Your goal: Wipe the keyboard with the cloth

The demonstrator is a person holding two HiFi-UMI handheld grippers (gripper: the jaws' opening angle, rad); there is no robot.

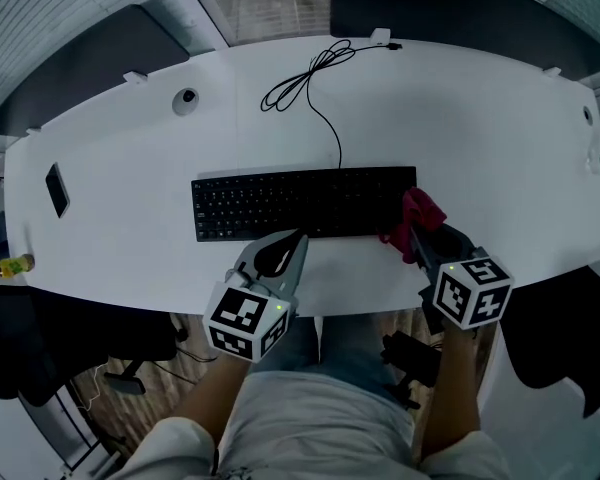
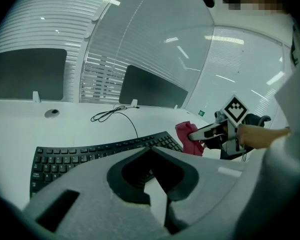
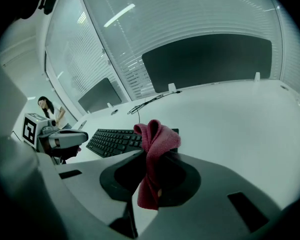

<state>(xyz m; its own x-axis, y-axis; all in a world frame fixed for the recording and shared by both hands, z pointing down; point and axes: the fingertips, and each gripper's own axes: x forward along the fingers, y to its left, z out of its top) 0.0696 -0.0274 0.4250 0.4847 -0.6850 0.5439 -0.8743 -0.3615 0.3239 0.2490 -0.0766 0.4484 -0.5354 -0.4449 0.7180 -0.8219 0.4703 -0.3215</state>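
- my left tongs (image 2: 151, 150) were closed at the tips with nothing between them.
- in the head view they pointed at the front edge of the keyboard (image 1: 305, 201), near its middle; i couldn't tell if they touched it.
- my right tongs (image 3: 149, 155) were clamped on the red cloth (image 3: 154, 136), which bunched up above the tips while a tail hung down between the jaws.
- the cloth sat at the right end of the keyboard, overlapping its corner in the head view; contact with the keys wasn't clear to me.
- the keyboard lay flat across the middle of the white table (image 1: 480, 128), its black cable (image 1: 310, 80) looping away toward the far edge.
- a dark phone (image 1: 57, 189) lay well off to the left.
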